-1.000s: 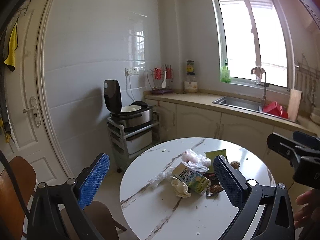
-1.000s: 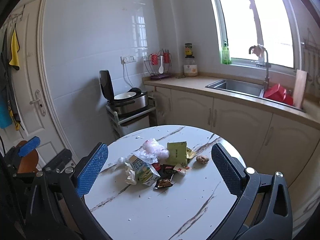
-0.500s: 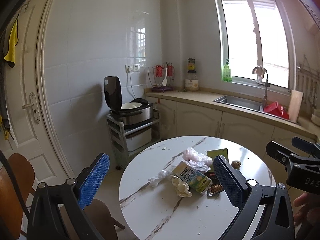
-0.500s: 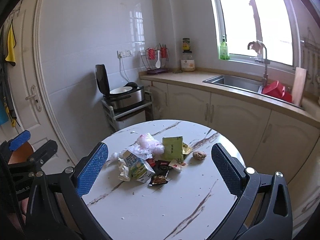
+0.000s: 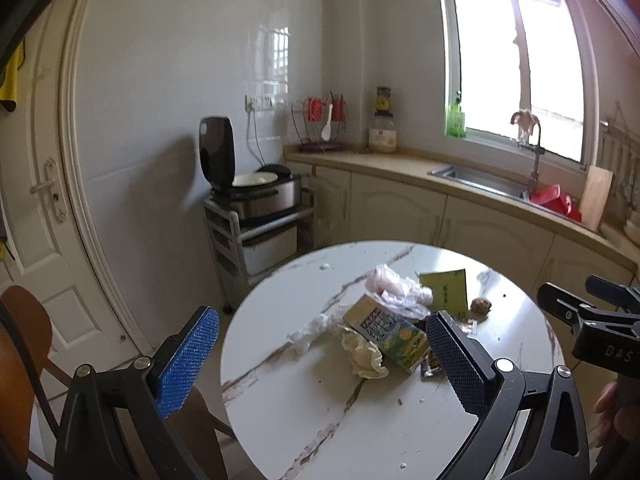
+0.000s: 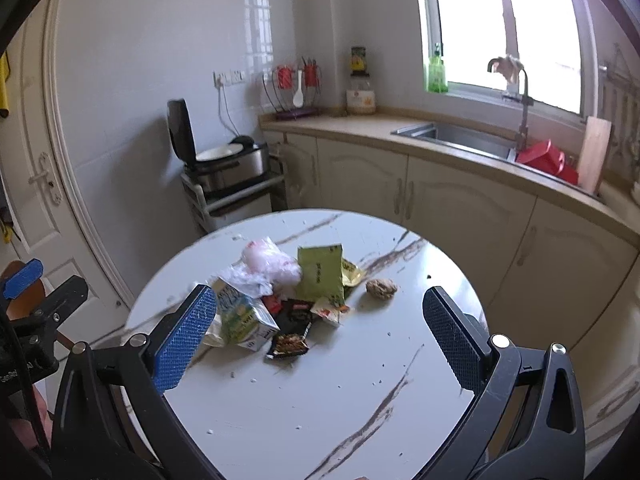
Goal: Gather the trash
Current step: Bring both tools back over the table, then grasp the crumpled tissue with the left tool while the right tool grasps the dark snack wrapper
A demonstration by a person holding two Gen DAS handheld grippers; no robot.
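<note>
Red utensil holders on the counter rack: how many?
2. Both hang in the wire rack at the counter's corner: one left of the white spoon, one right of it. None looks hidden.

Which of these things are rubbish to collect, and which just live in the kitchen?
Rubbish: drink carton, green packet, plastic bag, dark wrapper, brown lump.

Kitchen things: rice cooker, sink, green bottle.

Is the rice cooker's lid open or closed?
Open. The rice cooker has its dark lid standing straight up, with the white pot inside showing.
</note>
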